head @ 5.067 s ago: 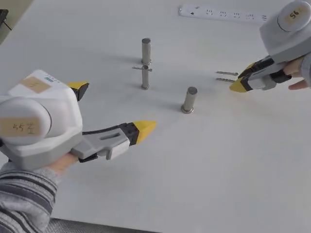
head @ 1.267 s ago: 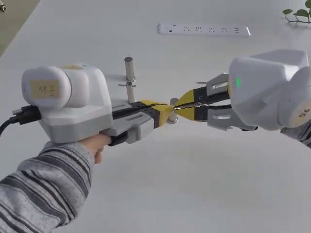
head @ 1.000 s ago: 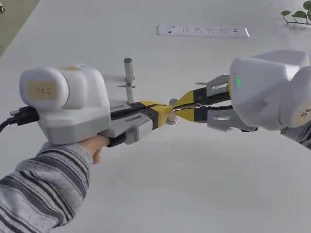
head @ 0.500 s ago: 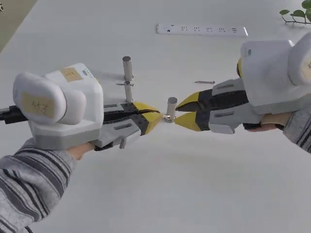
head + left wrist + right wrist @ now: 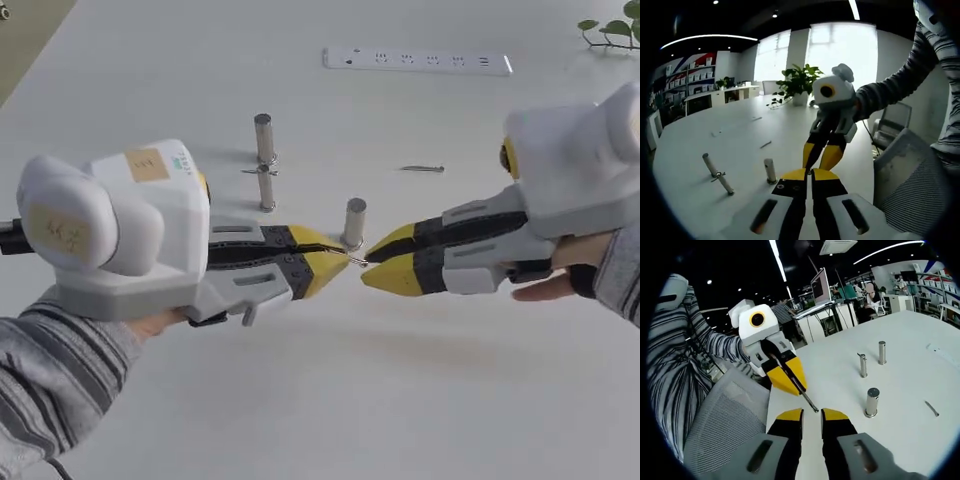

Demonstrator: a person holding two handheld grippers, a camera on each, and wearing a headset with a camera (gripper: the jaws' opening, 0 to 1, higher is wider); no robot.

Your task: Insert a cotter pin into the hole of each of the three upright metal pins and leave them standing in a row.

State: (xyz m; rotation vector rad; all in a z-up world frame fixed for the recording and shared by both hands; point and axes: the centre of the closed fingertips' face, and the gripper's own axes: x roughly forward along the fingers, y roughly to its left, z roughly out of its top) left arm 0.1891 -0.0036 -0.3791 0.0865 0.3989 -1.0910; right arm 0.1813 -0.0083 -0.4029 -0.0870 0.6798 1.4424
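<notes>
Head view: left gripper [image 5: 337, 258] clamped shut on a cotter pin [image 5: 352, 259]; right gripper [image 5: 369, 265] faces it tip to tip, jaws a slit apart and empty.
In the right gripper view the cotter pin's free end stops just short of the right jaws' gap. The near pin [image 5: 354, 221] stands just beyond the tips. The middle pin [image 5: 265, 190], far left, already carries a cotter, and the far pin [image 5: 263, 135] stands behind it. A spare cotter [image 5: 422, 169] lies on the table [image 5: 400, 380], far right. Recommended: steady the near pin low with the right gripper. Hold the cotter pin level with the cross hole, which cannot be made out here. Feed straight and slowly, because side load could topple the near pin.
</notes>
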